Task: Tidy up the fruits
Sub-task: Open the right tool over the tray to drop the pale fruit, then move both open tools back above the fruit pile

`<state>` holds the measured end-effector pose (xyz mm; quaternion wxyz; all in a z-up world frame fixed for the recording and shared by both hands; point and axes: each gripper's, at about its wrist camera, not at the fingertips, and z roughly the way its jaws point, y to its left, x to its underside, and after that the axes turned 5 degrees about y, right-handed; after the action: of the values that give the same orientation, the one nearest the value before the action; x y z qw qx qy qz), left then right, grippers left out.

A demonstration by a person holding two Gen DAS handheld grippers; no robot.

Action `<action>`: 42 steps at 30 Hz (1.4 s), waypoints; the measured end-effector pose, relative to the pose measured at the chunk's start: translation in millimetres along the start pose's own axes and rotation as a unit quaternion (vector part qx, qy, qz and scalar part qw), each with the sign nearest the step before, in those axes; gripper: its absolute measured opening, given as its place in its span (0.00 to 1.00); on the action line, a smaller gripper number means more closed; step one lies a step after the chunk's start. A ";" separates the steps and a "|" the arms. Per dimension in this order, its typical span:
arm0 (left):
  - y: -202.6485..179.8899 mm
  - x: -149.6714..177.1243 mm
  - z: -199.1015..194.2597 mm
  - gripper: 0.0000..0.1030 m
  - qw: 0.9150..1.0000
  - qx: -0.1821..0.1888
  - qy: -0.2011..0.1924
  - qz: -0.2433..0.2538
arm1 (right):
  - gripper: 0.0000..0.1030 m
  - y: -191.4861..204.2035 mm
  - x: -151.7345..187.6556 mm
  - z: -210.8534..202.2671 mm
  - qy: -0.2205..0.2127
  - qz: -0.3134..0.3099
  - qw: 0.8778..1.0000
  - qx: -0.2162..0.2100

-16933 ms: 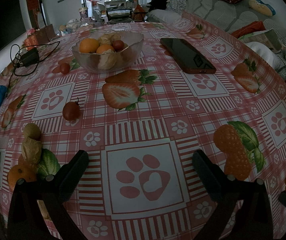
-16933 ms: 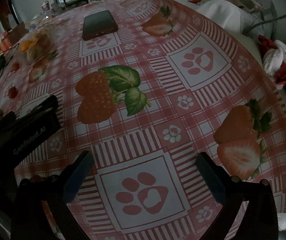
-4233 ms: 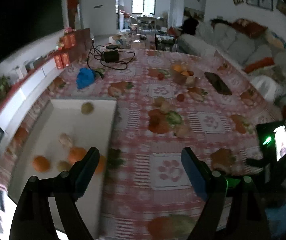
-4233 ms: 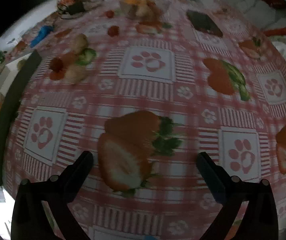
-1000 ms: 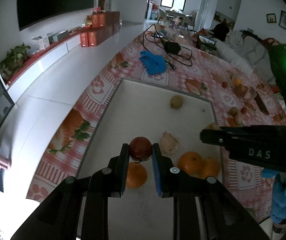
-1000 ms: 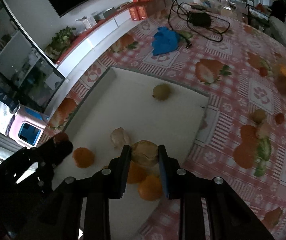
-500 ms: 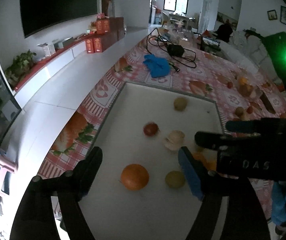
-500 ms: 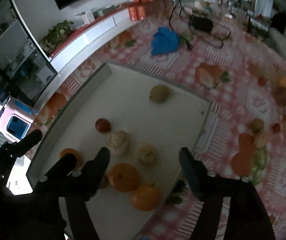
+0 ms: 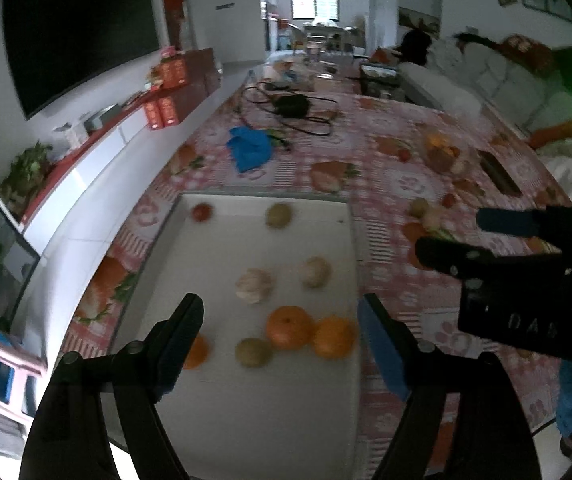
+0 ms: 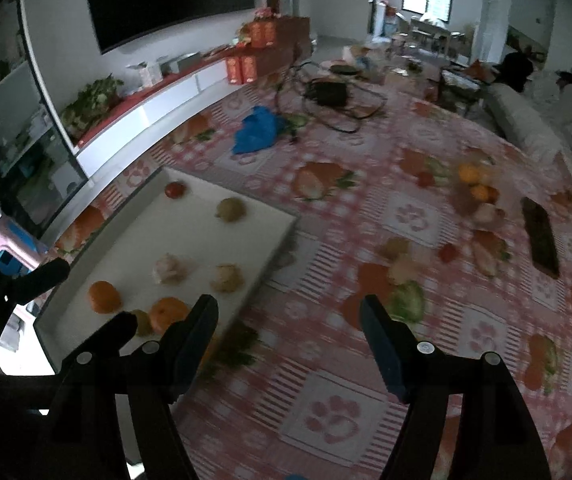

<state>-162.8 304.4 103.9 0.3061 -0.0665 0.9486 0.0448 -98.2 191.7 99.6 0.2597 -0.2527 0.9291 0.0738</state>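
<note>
Left wrist view: my left gripper (image 9: 281,344) stands wide open and empty above the white tray (image 9: 350,272), whose long axis runs away from me across the tablecloth (image 9: 386,184). It holds blurred round fruit: oranges (image 9: 290,327), pale husked ones (image 9: 253,285) and a red one (image 9: 201,212). Right wrist view: my right gripper (image 10: 290,344) is wide open and empty; the tray (image 10: 277,248) lies left, angled.

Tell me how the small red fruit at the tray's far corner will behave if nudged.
The red fruit looks round and smooth, so it will likely roll. The white tray floor looks flat and slick, offering little resistance; its raised rim should probably stop it.
</note>
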 end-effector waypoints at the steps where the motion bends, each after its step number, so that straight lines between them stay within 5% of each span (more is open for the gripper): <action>1: -7.3 -0.7 -0.3 0.80 1.000 -0.001 0.001 0.007 | 0.73 -5.9 2.2 -3.2 -0.003 0.004 1.000 0.001; 3: -21.9 -3.0 -1.0 0.80 1.000 -0.002 0.004 0.020 | 1.00 -19.7 7.6 -10.4 -0.012 0.017 1.000 0.006; 17: -79.4 -10.8 -0.3 0.81 0.997 -0.003 0.021 0.071 | 1.00 -84.5 34.6 -33.8 -0.046 0.070 0.996 0.006; 27: -82.4 -72.5 -9.0 0.81 0.997 0.020 0.011 0.080 | 1.00 -153.9 38.7 -47.9 -0.045 0.141 0.989 0.012; 32: -110.4 -74.3 36.4 0.81 0.992 0.051 0.060 0.096 | 1.00 -180.5 29.6 -36.2 -0.026 0.169 0.985 0.009; 42: -164.0 -85.6 122.7 0.77 0.992 0.051 0.078 0.080 | 1.00 -214.2 50.8 14.0 0.032 0.209 0.977 -0.001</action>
<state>1.7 166.4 47.7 0.2298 0.0219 0.9729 0.0151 -20.6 -11.0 60.0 0.2088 -0.0550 0.9691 0.1189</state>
